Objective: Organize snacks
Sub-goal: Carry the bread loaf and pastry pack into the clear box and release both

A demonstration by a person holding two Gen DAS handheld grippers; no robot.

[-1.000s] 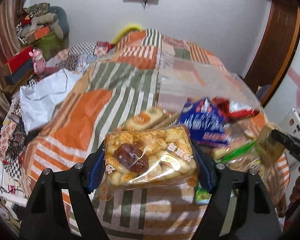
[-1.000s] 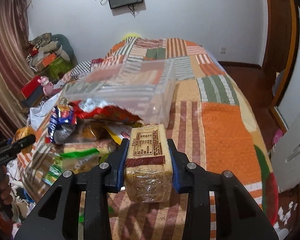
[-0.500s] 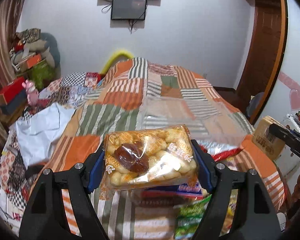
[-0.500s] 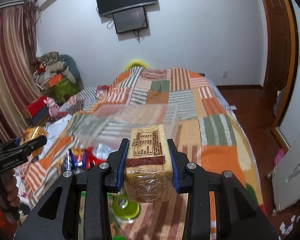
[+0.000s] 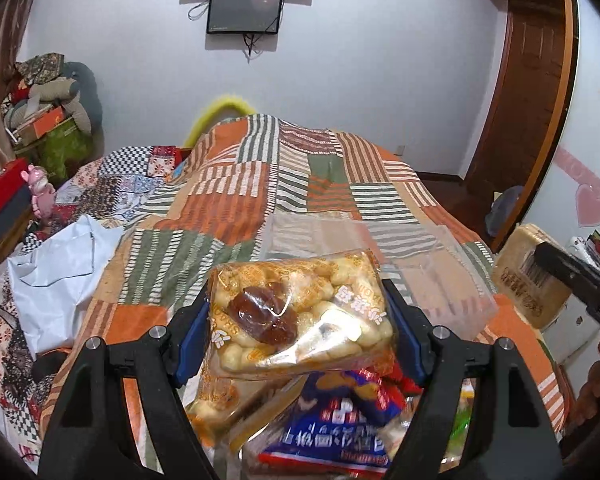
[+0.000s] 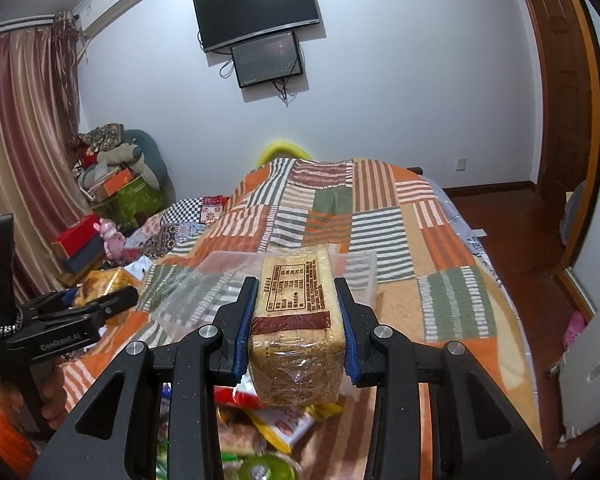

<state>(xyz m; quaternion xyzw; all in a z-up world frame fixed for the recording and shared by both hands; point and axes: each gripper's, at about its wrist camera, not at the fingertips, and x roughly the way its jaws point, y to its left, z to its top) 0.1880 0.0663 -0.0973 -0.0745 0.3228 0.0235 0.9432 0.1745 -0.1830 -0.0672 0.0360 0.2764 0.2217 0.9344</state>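
1. Clear plastic bin (image 5: 380,252) lies on the quilt (image 5: 236,184) just past both held packs; judged, the step is carrying them to it.
2. Left gripper (image 5: 298,316) clamps a puff pack (image 5: 300,312); right gripper (image 6: 298,320) pinches a slim brown cake pack (image 6: 298,332), both aloft.
3. Bring each over the bin mouth, lower, then release, one at a time so they don't collide.
4. Count: two grippers, two held packs, one bin; loose snacks (image 5: 332,420) below overlap too much to count.

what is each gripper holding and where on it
Left gripper clamps a clear pack of puffed snacks by its two short ends. Right gripper clamps a wrapped bread block by its side faces.
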